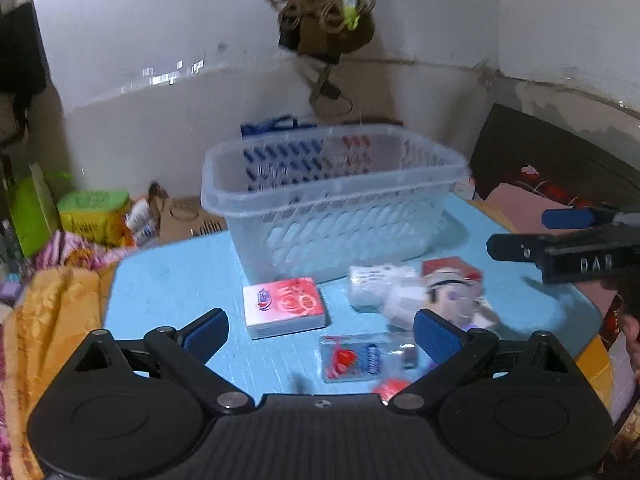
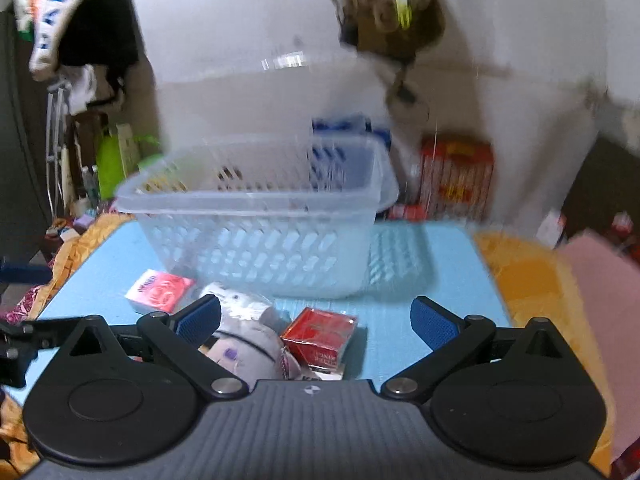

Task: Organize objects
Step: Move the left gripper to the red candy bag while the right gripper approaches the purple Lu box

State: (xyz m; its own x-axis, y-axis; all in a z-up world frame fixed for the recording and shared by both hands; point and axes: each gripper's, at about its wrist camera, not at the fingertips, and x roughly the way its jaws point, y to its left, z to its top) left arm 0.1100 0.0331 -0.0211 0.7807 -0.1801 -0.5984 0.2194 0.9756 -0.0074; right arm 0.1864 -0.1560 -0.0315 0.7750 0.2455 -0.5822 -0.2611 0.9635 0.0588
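Observation:
A clear plastic basket point(image 1: 332, 200) stands at the back of a light blue table point(image 1: 168, 280); it also shows in the right wrist view point(image 2: 256, 220). In front of it lie a pink-and-white box point(image 1: 284, 306), a plush doll in a clear bag point(image 1: 420, 292), a red box point(image 2: 320, 332) and a clear sachet with red and blue print point(image 1: 360, 356). My left gripper point(image 1: 320, 336) is open and empty above the sachet. My right gripper point(image 2: 316, 322) is open and empty above the red box and the doll point(image 2: 244, 340). It also shows at the right in the left wrist view point(image 1: 520, 234).
Orange patterned cloth point(image 1: 52, 320) surrounds the table. Green and yellow packets point(image 1: 94, 216) and a cardboard box point(image 1: 188, 216) lie behind the table at the left. A red carton point(image 2: 456, 176) stands by the wall. A brown bag point(image 1: 324, 12) hangs on the wall above the basket.

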